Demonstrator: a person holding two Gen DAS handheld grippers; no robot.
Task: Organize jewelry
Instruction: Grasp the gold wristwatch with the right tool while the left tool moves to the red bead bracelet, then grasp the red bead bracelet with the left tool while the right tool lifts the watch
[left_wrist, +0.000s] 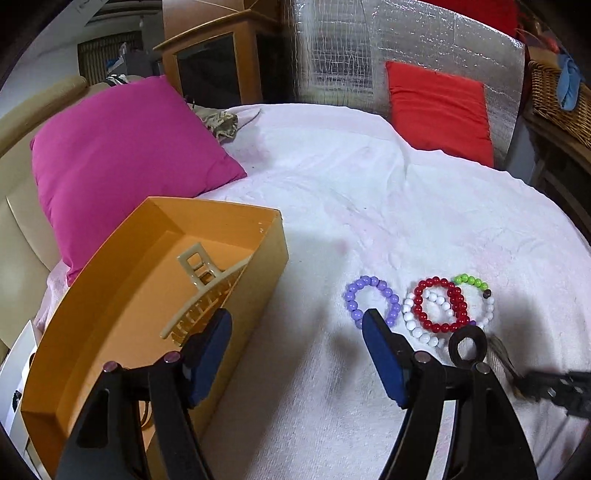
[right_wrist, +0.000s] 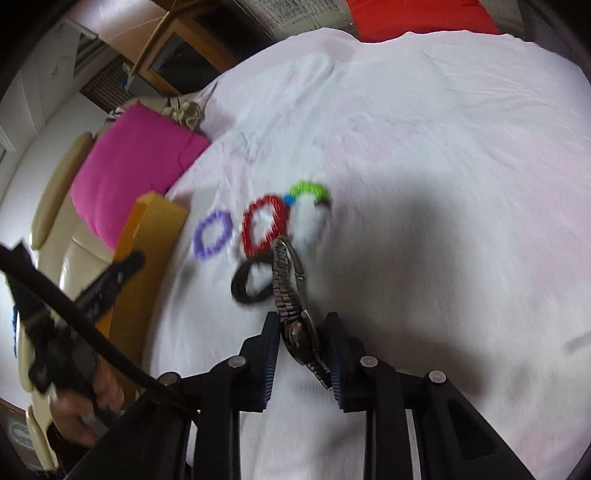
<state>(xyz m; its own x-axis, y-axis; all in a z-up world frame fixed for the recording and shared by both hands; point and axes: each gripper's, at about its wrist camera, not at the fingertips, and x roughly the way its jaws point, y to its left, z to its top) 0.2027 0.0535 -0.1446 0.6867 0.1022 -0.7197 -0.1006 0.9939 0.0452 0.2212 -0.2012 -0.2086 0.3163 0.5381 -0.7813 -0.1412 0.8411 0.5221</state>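
My left gripper (left_wrist: 295, 317) stands open, its jaws wide and empty, over the white towel (left_wrist: 369, 206) beside an orange box (left_wrist: 266, 277). A beige hair claw (left_wrist: 207, 291) lies in the box. On the towel lie a purple bead bracelet (left_wrist: 364, 280), a red one (left_wrist: 436, 282), a white one (left_wrist: 410, 325), a green-and-white one (left_wrist: 471, 280) and a black ring (left_wrist: 453, 349). My right gripper (right_wrist: 301, 321) is shut on the case of a metal watch (right_wrist: 291, 280). The watch's band reaches toward the red bracelet (right_wrist: 251, 225) and the black ring (right_wrist: 238, 284).
A pink cushion (left_wrist: 122, 155) lies behind the box and a red cushion (left_wrist: 439, 107) at the far right of the bed. A wicker basket (left_wrist: 554, 96) stands off the bed's right side. A hand (right_wrist: 92, 398) holds the left tool.
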